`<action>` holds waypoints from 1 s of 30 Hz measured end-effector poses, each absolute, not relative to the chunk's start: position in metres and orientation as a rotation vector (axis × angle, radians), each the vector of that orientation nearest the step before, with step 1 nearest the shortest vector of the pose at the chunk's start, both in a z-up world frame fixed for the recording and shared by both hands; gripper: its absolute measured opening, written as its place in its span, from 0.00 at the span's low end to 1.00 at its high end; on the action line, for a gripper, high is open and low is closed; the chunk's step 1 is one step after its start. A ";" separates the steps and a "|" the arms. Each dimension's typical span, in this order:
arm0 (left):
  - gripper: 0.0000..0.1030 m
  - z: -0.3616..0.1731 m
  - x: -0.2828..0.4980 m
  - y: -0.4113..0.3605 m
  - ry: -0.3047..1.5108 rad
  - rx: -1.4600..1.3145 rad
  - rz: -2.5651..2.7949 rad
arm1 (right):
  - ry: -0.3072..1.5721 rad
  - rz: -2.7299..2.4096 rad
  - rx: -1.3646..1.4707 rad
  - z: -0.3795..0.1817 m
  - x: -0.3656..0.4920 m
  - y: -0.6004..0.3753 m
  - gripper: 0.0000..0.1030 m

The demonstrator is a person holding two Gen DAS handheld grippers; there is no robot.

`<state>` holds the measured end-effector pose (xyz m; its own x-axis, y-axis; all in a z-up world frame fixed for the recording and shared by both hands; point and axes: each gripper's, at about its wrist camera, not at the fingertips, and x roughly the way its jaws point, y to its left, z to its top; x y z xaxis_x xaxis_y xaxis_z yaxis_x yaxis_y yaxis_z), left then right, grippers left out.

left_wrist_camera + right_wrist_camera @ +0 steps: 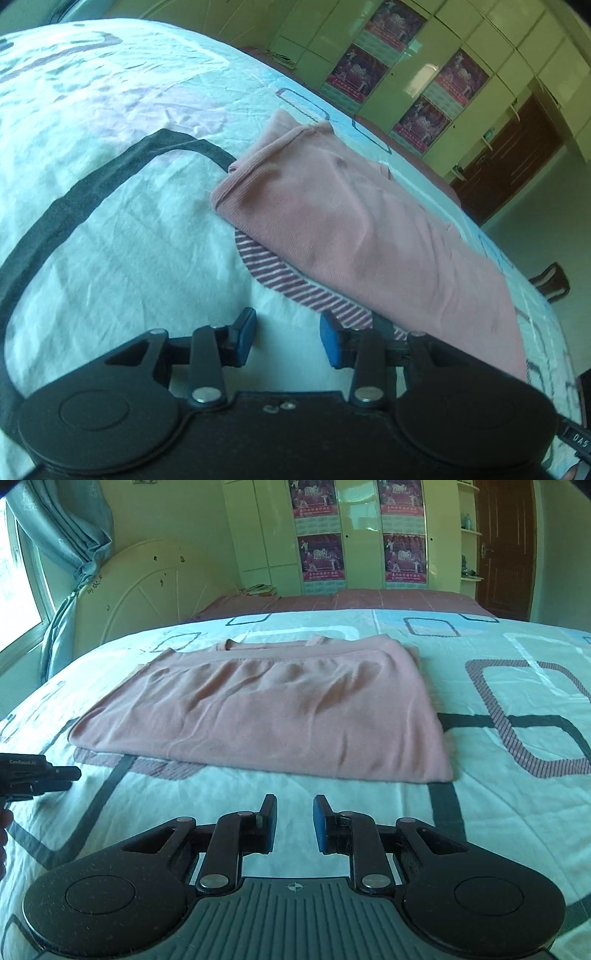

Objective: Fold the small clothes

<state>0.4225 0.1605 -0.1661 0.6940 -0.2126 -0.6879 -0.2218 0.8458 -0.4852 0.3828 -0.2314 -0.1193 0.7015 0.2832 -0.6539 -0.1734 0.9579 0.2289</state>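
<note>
A pink knit garment (266,716) lay folded into a rough rectangle on a bed, on top of a white bedspread (480,812) printed with dark and striped rounded squares. Its layers were stacked, with a ribbed neckline or hem edge showing along the far side. The right gripper (294,823) hovered just short of the garment's near edge, blue-padded jaws spread and holding nothing. The left gripper (288,338) sat at the garment's left end, near its corner, jaws likewise spread and empty.

The cloth looked light, soft and limp, with shallow wrinkles across the top layer. It would probably sag and slide on the smooth bedspread if pulled from one point. The likeliest places to grip seemed to be the two near corners, pinching through every layer at the folded edge so the stack lifted together.
</note>
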 end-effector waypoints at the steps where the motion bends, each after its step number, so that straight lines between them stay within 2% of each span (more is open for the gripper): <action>1: 0.35 -0.169 0.430 0.166 0.809 -0.628 0.003 | 0.753 0.264 0.164 -0.119 0.398 -0.225 0.20; 7: 0.35 -0.189 0.472 0.192 0.757 -0.888 -0.020 | 0.783 0.295 0.249 -0.114 0.483 -0.183 0.20; 15: 0.34 -0.202 0.513 0.200 0.699 -0.985 -0.029 | 0.808 0.292 0.173 -0.122 0.545 -0.141 0.18; 17: 0.30 -0.203 0.520 0.201 0.698 -0.986 -0.024 | 0.819 0.291 0.178 -0.128 0.551 -0.139 0.00; 18: 0.24 -0.204 0.523 0.201 0.701 -0.983 -0.016 | 0.814 0.291 0.180 -0.129 0.552 -0.139 0.00; 19: 0.12 -0.203 0.526 0.200 0.714 -0.957 0.001 | 0.810 0.291 0.180 -0.130 0.553 -0.138 0.00; 20: 0.11 -0.203 0.529 0.199 0.726 -0.922 0.006 | 0.807 0.292 0.180 -0.132 0.554 -0.138 0.00; 23: 0.09 -0.190 0.528 0.190 0.725 -0.777 0.022 | 0.836 0.317 0.164 -0.143 0.559 -0.134 0.00; 26: 0.10 -0.183 0.519 0.189 0.668 -0.797 0.025 | 0.866 0.317 0.124 -0.160 0.563 -0.130 0.00; 28: 0.16 -0.189 0.519 0.191 0.699 -0.802 0.058 | 0.869 0.319 0.134 -0.161 0.563 -0.131 0.00; 30: 0.17 -0.195 0.516 0.197 0.684 -0.871 0.058 | 0.865 0.331 0.129 -0.162 0.564 -0.132 0.00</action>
